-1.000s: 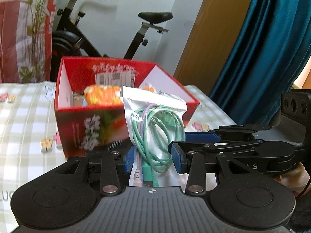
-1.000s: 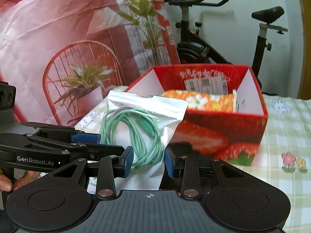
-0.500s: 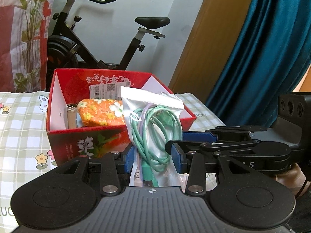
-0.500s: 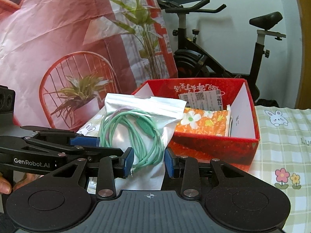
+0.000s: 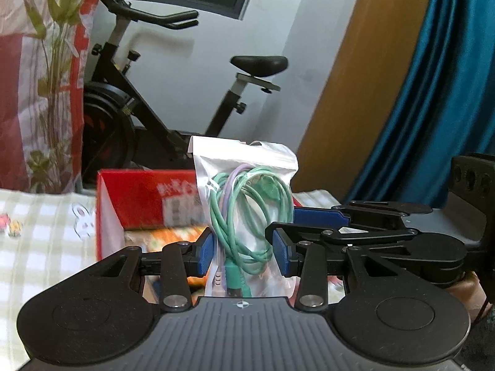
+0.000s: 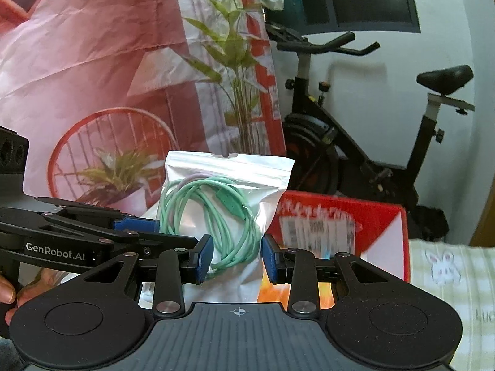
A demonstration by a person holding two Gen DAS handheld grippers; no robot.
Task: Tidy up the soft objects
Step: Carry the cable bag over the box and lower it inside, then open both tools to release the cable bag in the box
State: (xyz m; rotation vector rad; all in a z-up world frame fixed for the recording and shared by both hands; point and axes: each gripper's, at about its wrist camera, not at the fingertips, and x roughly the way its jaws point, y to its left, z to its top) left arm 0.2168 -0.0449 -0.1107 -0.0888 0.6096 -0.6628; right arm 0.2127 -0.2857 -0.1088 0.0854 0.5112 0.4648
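Green cord, coiled up with a bit of purple cord, sits inside a clear plastic bag [image 5: 244, 213] that stands upright in the air between my two tools. My left tongs [image 5: 243, 252] have their blue pads on each side of the bag's lower half, and the pads look pressed against the plastic, so I read them as clamped on the bag. My right tongs [image 6: 235, 258] also have blue pads on both sides of the same bag [image 6: 222, 213], low down, and they seem to pinch it too. In the left view I see the right tool coming in from the right side, its blue pad just beside the bag. In the right view the left tool comes in from the left side, and some of my fingers [image 6: 9, 290] show on its handle. Behind the bag is a red box [image 5: 139, 198] with white inner walls and a paper label on its back wall. Something orange with flowers [image 5: 167, 236] lies inside the box, but it is blurry. The box rests on a surface with a green and white checked cloth [image 5: 40, 247] that has a little bunny picture on it. Farther back stands a black exercise bike [image 5: 148, 102], a big red and pink plant poster [image 6: 92, 77], and a dark teal curtain [image 5: 433, 92].
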